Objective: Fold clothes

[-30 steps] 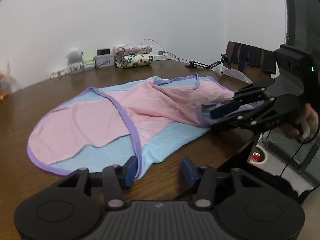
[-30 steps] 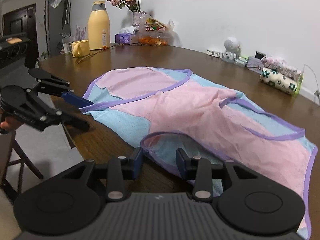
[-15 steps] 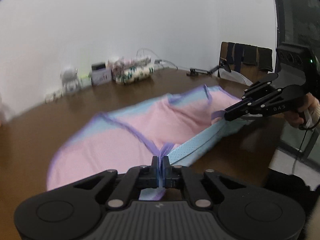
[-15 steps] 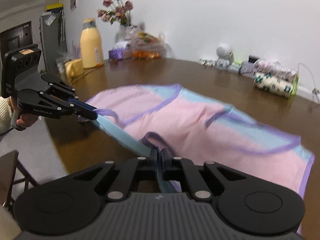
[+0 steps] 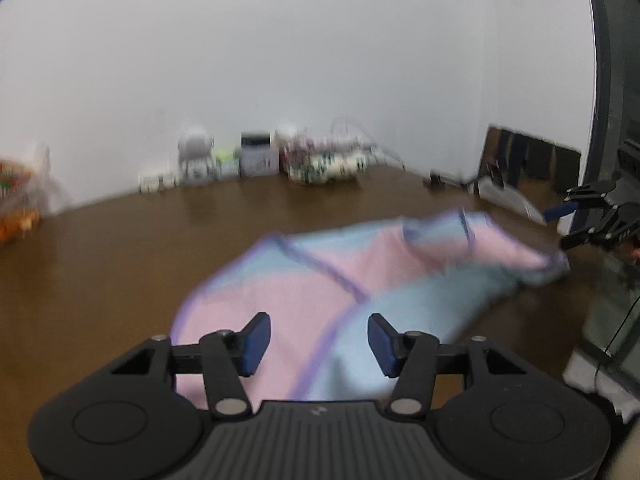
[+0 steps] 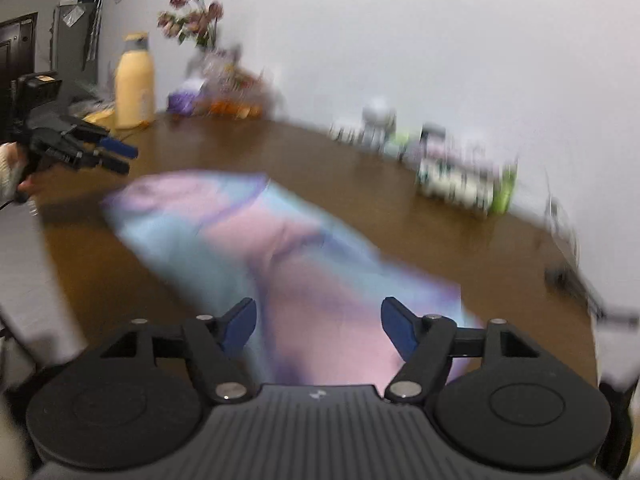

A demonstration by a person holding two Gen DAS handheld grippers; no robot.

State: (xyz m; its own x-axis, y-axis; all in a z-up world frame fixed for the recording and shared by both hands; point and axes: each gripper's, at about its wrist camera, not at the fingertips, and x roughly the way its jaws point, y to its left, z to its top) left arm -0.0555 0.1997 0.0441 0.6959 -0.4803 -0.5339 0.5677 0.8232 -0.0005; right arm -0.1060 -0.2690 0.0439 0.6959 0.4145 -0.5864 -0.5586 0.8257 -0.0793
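Note:
A pink and light-blue garment with purple trim [image 5: 340,280] lies folded over on the brown table [image 5: 120,260]; the frames are blurred. My left gripper [image 5: 318,340] hovers over its near edge, jaws opening, nothing pressed between the blue pads. In the right wrist view the same garment [image 6: 288,248] stretches away from my right gripper [image 6: 318,328], whose jaws are also opening and hold nothing. Each gripper shows in the other's view: the right gripper [image 5: 580,220] at the garment's far right end, the left gripper [image 6: 116,156] at the far left, both off the cloth.
Along the wall stand a small white figure [image 5: 196,156], a grey box [image 5: 258,158] and flowered rolled cloths [image 5: 324,164]. A yellow bottle [image 6: 134,84] and a vase of flowers [image 6: 196,28] occupy the far left corner. A dark chair [image 5: 528,160] stands behind the table's right end.
Both grippers closed on the garment's near edge, lifted it and carried it forward over the cloth. Now both have let go and their jaws stand apart; the garment lies folded over.

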